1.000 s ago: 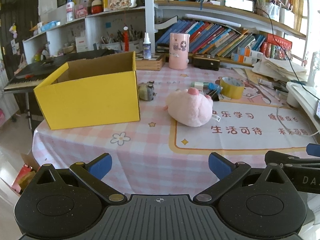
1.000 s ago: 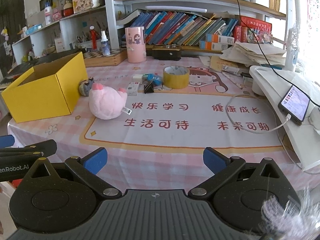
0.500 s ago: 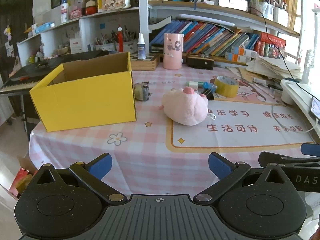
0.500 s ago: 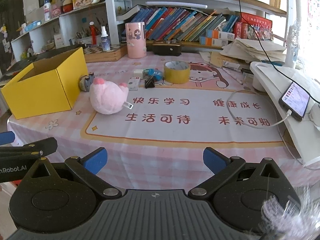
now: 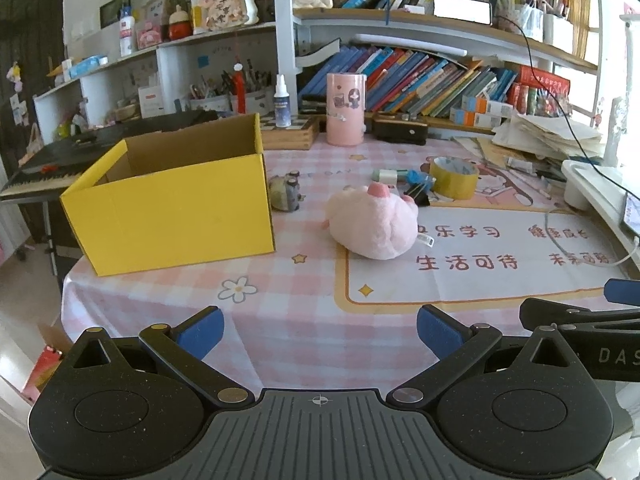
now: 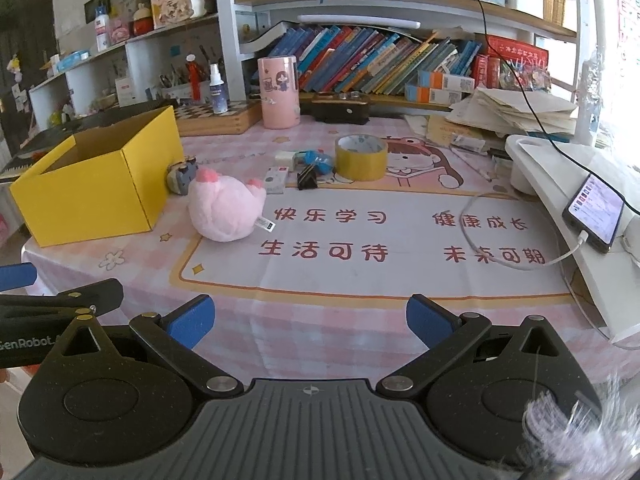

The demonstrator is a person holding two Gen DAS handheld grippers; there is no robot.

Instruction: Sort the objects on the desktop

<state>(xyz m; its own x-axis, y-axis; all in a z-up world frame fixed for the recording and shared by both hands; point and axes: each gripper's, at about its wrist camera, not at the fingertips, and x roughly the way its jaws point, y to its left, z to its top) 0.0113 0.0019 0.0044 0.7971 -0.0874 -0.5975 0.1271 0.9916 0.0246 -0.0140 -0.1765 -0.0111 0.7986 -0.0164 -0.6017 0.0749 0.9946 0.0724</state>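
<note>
Both are hanging off the desk's near edge, side by side: the left hand-held gripper (image 5: 318, 330) and the right hand-held gripper (image 6: 310, 322) are each holding fingers wide apart with nothing between, likely readying a first pick. Past the edge, the plush (image 6: 224, 210) is lying mid-desk just beside the yellow box (image 5: 172, 200), which is standing open at the left edge, probably to receive things. The tape (image 6: 361, 158) and small clutter are sitting further back, nearer the shelves

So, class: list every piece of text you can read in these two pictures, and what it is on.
"快乐学习", "健康成长", "生活可待", "未来可期": desk mat.
"GenRobot": left gripper.
"DAS": right gripper, cut off at the frame edge.
Book spines, plush tag, phone screen: too small to read.
</note>
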